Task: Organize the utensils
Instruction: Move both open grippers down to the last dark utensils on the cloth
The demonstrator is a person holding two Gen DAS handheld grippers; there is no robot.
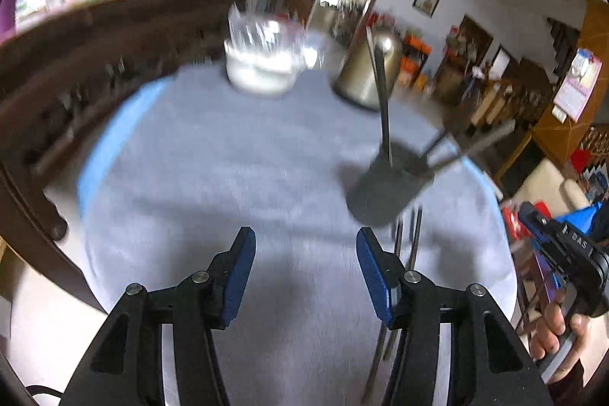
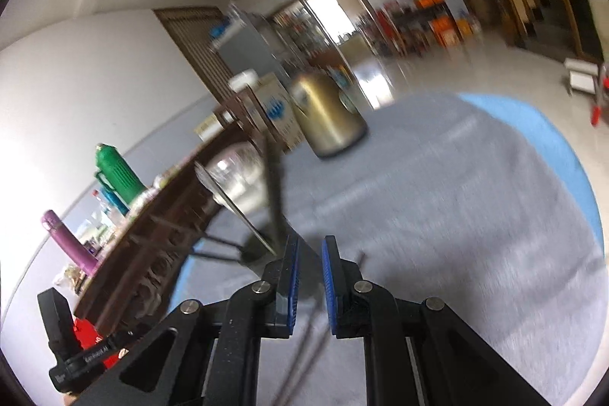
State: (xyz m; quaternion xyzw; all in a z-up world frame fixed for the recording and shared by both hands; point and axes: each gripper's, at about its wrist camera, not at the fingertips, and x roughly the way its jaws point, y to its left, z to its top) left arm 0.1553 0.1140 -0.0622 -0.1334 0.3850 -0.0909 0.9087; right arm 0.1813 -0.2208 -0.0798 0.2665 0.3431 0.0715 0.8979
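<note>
A dark grey utensil cup [image 1: 388,187] stands on the grey cloth at the right, with several metal utensils [image 1: 382,94] sticking out of it. More thin utensils [image 1: 411,242] lie on the cloth just in front of the cup. My left gripper [image 1: 306,273] is open and empty, to the near left of the cup. My right gripper [image 2: 309,276] is partly open with nothing clearly between its fingers. The cup [image 2: 262,246] sits just beyond its left finger, and thin utensils [image 2: 304,341] lie under it. The frames are blurred.
A gold kettle [image 1: 367,71] and a white bowl with clear plastic [image 1: 262,59] stand at the table's far side. A dark wooden sideboard [image 1: 95,37] with bottles runs along the left. The table's blue rim [image 2: 563,147] marks its edge.
</note>
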